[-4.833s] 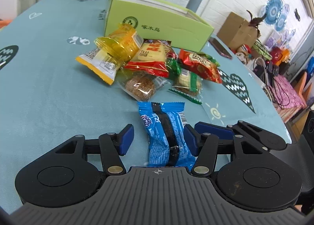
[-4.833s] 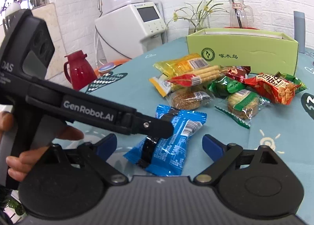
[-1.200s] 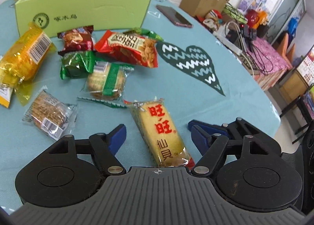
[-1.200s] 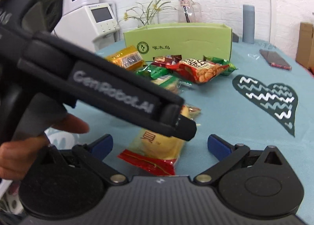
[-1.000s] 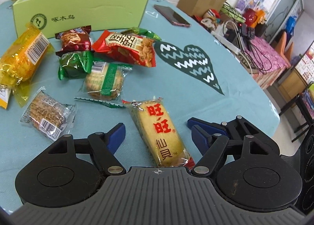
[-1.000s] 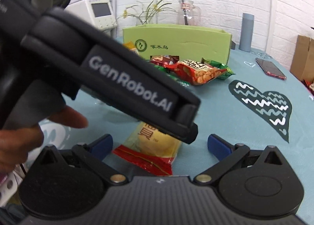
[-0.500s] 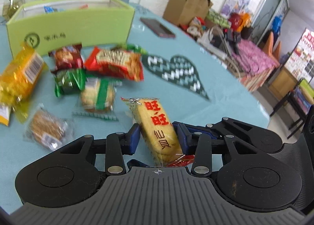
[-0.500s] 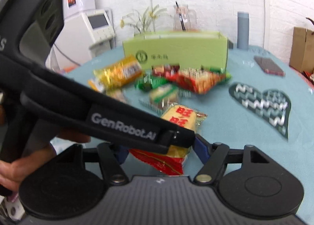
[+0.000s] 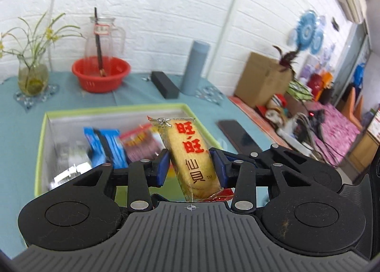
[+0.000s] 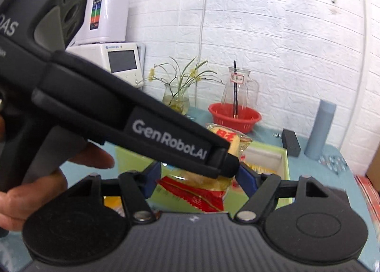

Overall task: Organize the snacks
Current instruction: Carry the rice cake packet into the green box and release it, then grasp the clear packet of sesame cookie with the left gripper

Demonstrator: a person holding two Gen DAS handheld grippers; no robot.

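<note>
Left wrist view shows the left gripper (image 9: pixel 190 167) with its jaws clamped on a yellow rice cracker packet (image 9: pixel 190 153), held above the open green box (image 9: pixel 40 134), where a blue snack packet (image 9: pixel 104 143) and a red snack packet (image 9: pixel 140 141) lie inside. Right wrist view shows the right gripper (image 10: pixel 199 177), its blue pads flanking that same packet (image 10: pixel 201 191) beneath the left gripper's body; whether they touch it I cannot tell.

Blurred snack packets (image 9: pixel 133 143) in the green box (image 9: pixel 41 134); rice cracker packet (image 10: pixel 197 191) half hidden behind the left gripper's body (image 10: pixel 147 134).
</note>
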